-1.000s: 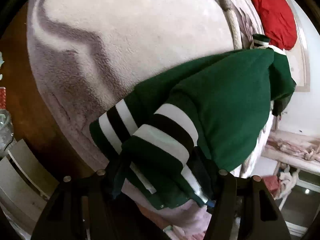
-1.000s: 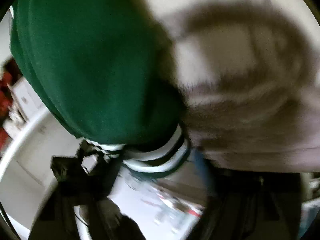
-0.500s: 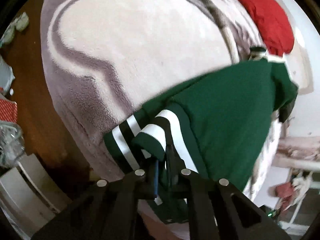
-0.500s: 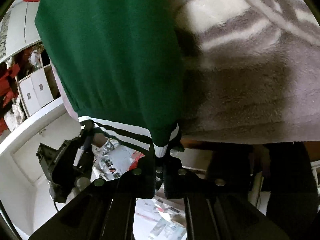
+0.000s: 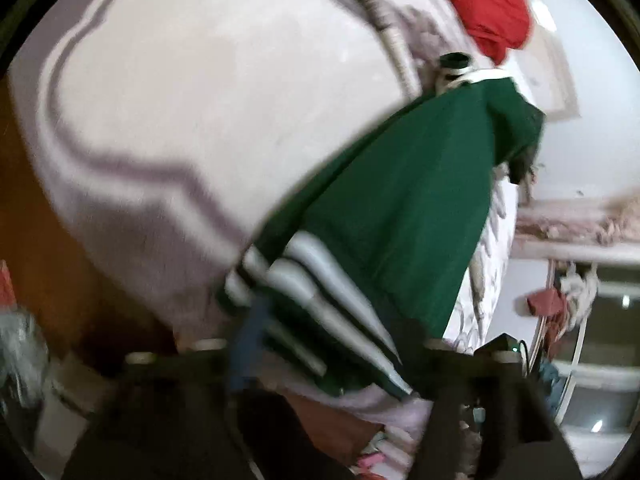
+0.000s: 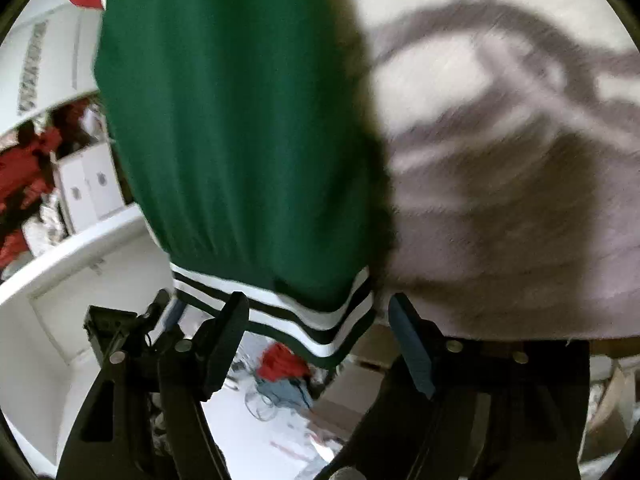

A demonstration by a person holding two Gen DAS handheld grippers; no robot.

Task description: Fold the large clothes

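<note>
A dark green garment (image 5: 408,200) with white and black stripes lies folded on the pale fleece blanket (image 5: 200,100), along the bed's right side. In the blurred left wrist view its striped edge (image 5: 304,276) sits between the spread fingers of my left gripper (image 5: 336,352). The jaws are opening and no pad presses the cloth. In the right wrist view the garment (image 6: 240,120) hangs over the bed's edge. Its striped hem (image 6: 304,320) droops between the fingers of my right gripper (image 6: 316,302), whose jaws are opening clear of the cloth.
A red cloth (image 5: 492,4) lies at the bed's far end. Brown wooden floor (image 5: 24,220) shows left of the bed. Below the bed's edge are white furniture (image 6: 80,248), white boxes (image 6: 88,188) and a red item (image 6: 280,360) on a cluttered floor.
Half a second ago both grippers were shut on the striped hem. Both have now spread their jaws and let it go. The left view has swung and blurred.
</note>
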